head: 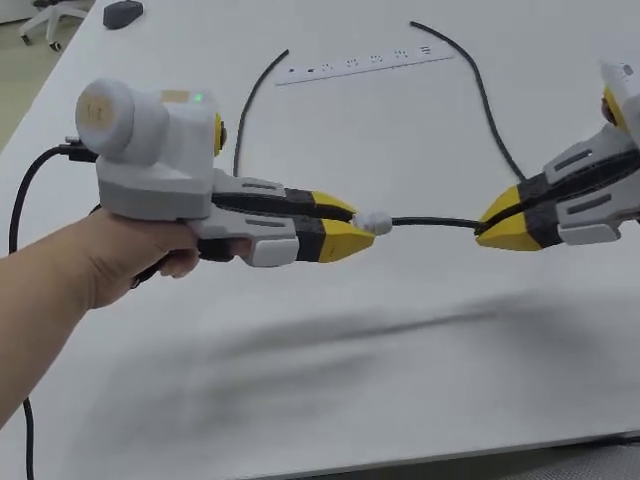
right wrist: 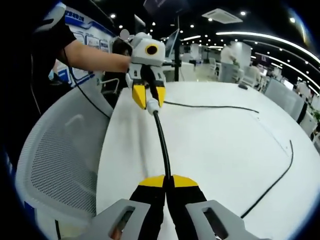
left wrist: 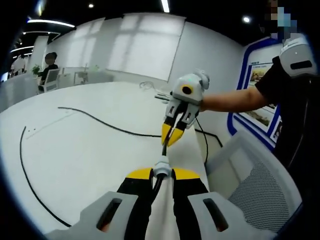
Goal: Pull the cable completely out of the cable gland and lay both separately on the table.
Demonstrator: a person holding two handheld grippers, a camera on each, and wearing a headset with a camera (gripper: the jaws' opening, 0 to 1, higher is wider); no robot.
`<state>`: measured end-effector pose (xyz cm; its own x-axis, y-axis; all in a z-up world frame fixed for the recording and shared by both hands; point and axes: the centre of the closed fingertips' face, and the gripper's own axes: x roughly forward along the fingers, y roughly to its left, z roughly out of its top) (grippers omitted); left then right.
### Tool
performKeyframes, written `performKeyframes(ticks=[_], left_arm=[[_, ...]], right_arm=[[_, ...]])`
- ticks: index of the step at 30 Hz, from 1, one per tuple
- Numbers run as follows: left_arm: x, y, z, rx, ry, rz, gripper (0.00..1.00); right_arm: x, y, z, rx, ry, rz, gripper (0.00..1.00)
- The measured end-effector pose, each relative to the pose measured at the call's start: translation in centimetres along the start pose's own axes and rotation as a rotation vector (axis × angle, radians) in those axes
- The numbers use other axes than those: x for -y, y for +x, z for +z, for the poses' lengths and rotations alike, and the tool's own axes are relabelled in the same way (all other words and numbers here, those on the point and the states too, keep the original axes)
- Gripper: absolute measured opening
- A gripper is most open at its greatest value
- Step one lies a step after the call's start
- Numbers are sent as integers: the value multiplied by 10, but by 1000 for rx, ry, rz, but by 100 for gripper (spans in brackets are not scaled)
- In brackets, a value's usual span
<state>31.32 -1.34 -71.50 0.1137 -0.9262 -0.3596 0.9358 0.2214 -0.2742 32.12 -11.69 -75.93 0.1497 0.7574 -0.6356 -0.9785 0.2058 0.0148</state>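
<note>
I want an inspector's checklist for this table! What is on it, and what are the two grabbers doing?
Surface: white table, smooth, with shadows near the front.
Job's things: cable gland with the black cable running out of it, both held above the table.
Clutter: power strip; dark small object at the far edge.
Grippers: left gripper, fingers shut on the gland; right gripper, fingers shut on the cable.
Cables: second black cable lying loose on the table; black lead hanging from the left gripper.
Surroundings: mesh chair beside the table; open office behind.
</note>
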Motion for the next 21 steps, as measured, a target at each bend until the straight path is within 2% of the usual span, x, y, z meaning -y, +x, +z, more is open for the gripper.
performKeyframes(ticks=[3, 5, 10, 12, 14, 16, 18, 19, 21], left_arm=[[-4, -3, -6, -9, -6, 12, 14], [-4, -4, -8, -17, -1, 13, 14], [-6, -5, -13, -43, 3, 24, 14], [-7, -4, -13, -45, 0, 24, 14], [-6, -3, -10, -37, -2, 18, 14], [-6, -2, -4, -20, 9, 15, 14], [-7, 0, 0, -19, 18, 15, 14], [-6, 1, 1, -18, 22, 12, 14], [-5, 5, 2, -23, 31, 6, 14]], right_arm=[[6, -12, -23, -22, 6, -37, 0], [11, -18, -39, -47, 47, -56, 0], [17, -23, -69, -117, 67, -78, 0], [14, -24, -73, -117, 124, -53, 0], [19, -28, -69, -100, 158, -45, 1], [13, -32, -59, -86, 183, -13, 2], [14, -32, -31, 22, 211, -18, 7], [15, -32, -23, 41, 212, -17, 12], [9, -31, 8, 101, 191, 1, 19]])
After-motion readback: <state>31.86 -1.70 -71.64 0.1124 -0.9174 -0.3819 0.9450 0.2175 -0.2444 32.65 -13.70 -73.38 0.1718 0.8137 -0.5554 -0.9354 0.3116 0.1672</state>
